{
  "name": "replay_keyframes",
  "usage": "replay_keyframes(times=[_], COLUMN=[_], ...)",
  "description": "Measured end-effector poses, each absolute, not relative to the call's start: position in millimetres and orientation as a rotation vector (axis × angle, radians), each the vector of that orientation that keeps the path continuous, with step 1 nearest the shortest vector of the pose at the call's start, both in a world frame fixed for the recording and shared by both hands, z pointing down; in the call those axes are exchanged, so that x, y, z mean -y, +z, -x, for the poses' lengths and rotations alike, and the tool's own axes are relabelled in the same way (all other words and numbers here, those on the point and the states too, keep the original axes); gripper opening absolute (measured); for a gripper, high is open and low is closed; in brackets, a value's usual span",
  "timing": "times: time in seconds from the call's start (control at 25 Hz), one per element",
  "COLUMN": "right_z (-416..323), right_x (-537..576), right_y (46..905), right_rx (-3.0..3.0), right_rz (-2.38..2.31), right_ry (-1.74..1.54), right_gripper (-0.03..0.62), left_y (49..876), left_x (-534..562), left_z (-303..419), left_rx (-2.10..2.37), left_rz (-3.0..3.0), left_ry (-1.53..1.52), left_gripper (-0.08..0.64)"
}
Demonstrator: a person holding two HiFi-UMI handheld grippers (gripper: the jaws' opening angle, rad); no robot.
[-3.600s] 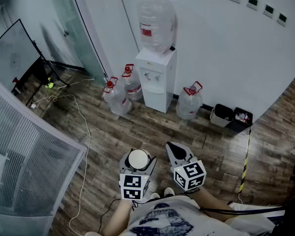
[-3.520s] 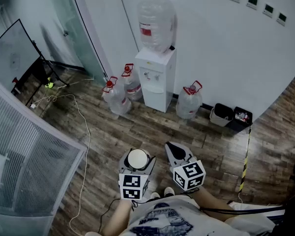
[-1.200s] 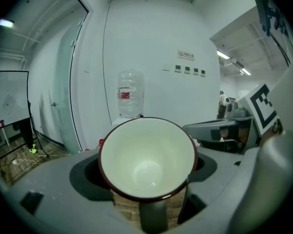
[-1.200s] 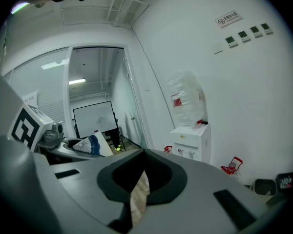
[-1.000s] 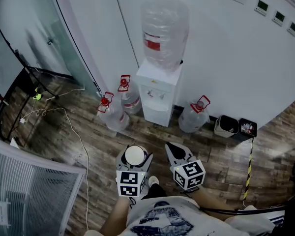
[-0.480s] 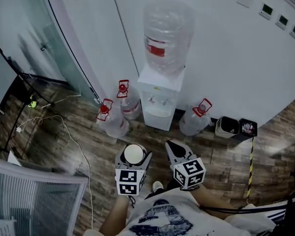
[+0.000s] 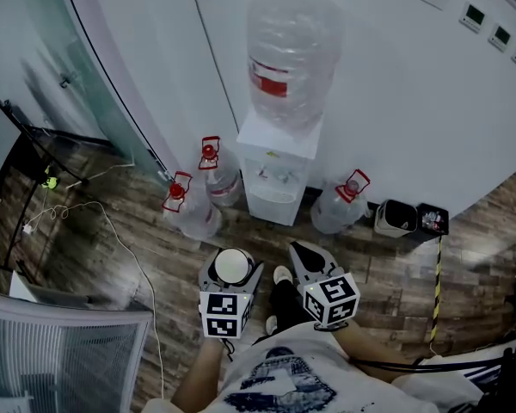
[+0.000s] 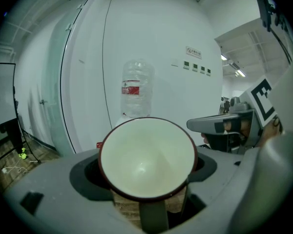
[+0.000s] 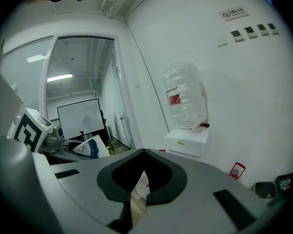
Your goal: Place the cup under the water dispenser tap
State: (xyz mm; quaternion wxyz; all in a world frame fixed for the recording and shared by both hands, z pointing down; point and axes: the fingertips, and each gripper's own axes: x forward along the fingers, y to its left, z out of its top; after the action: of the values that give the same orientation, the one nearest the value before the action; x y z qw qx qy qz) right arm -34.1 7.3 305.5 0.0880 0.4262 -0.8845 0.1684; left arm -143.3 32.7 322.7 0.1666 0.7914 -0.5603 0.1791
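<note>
- Two grippers hung side by side in front of us, low over the floor (image 7: 146,256).
- The left gripper (image 7: 230,275) pinched the cup (image 7: 232,264) between its jaws. The cup's mouth faced up, and in the left gripper view it looked empty.
- The right gripper (image 7: 305,255) had its jaws pressed together on nothing.
- The dispenser (image 7: 279,166) stood on the floor against the wall (image 7: 396,101), ahead of us and well apart from the cup. A bottle (image 7: 292,54) sat on top of it, and spare bottles (image 7: 189,213) stood on the floor at either side.
- We judged the step in hand to be the carry: the cup was gripped but had not yet reached the tap. The tap recess (image 7: 277,179) showed too small for us to tell one tap from another.
- For the next move, we thought the left gripper would need to bring the cup forward to the dispenser's front. It would then have to line the cup up with the recess, keep it upright, and set it down under a tap before the jaws let go.
- The right gripper seemed to have no part in this and only needed to stay clear of the recess.
</note>
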Motion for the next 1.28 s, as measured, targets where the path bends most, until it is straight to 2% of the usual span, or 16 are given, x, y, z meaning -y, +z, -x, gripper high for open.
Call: replay_keyframes(times=[0.56, 1.28], right_z=[25.6, 37.8], right_x=[83.5, 200.0], right_y=[350.1, 465.7], right_rx=[2.57, 2.464], right_rz=[-1.284, -1.204], right_ry=[0.595, 0.633], right_gripper=[0.018, 0.018], left_y=[363.6, 478.9], left_x=[59.5, 186.5], left_z=[140.4, 143.9], left_rx=[1.527, 1.478], left_rz=[-2.219, -2.151], left_ry=[0.568, 0.652], left_gripper=[0.453, 0.453])
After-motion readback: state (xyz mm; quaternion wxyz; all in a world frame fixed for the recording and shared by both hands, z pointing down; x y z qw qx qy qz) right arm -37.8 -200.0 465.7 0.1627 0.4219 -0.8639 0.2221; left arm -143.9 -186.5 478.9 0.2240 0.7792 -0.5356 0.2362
